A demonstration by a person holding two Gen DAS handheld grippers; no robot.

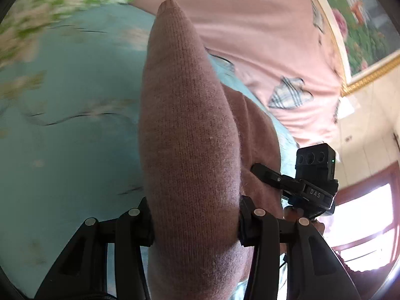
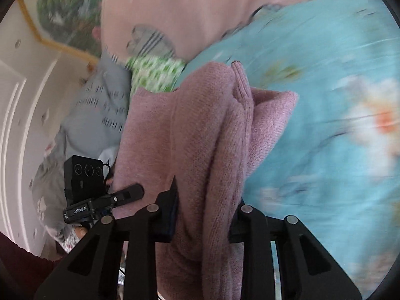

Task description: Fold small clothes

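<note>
The pink knit garment (image 1: 185, 130) hangs lifted above the blue floral bed (image 1: 62, 155), each end pinched so it can be carried and folded: left gripper (image 1: 196, 225) and right gripper (image 2: 203, 222) jaws both clamp bunched knit. A pink blanket (image 1: 250, 30) lies toward 12 o'clock.

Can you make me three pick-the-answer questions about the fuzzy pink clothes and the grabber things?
1. Where is the pink knit garment?
A. Hanging on the wall
B. Between the fingers of both hand-held grippers
C. Lying alone on the floor

2. What colour is the bedsheet under it?
A. Blue with flowers
B. Plain black
C. Red striped

3. What is the left hand-held gripper doing?
A. Open and holding nothing
B. Shut on the garment
C. Out of sight

Answers: 1 B, the knit runs between the fingers of the left one and of the right hand-held gripper. 2 A, blue cloth with pale flowers. 3 B, its fingers press the knit from both sides.
</note>
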